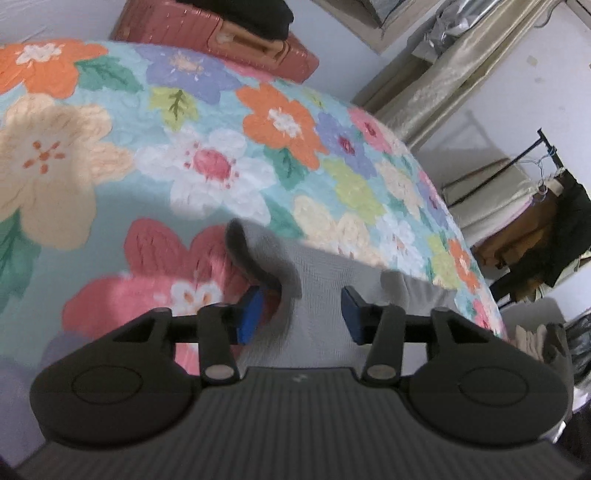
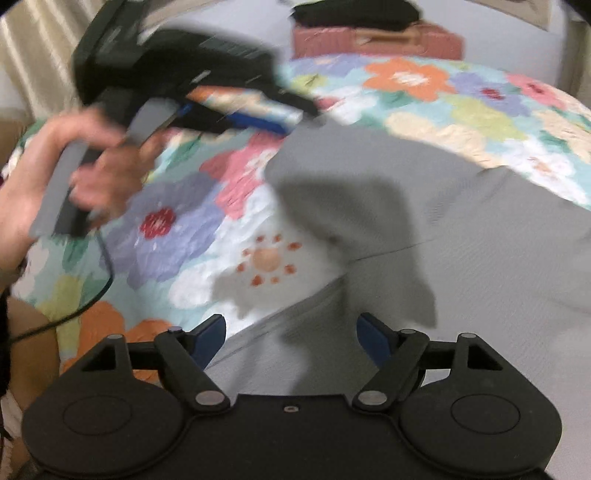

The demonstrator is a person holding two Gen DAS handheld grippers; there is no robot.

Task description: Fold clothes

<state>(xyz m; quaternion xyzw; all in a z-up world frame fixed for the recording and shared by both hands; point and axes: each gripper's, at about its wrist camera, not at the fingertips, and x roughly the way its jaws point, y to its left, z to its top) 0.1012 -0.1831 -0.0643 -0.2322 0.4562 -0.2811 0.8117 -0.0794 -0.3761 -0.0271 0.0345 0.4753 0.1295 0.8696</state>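
Surface: floral quilt [image 1: 155,155] over a bed, pink suitcase [image 1: 221,33] past its far edge.
Garment: grey garment [image 2: 461,236] spread on the quilt's near side, mostly flat, one flap turned over near its upper-left corner.
Left gripper [image 1: 301,314]: jaws wide, empty, hovering over the garment's edge.
Right gripper [image 2: 291,338]: jaws wide, empty, above the near hem.
Progress: early, judging by the layout; at most one fold begun, main folds apparently left.
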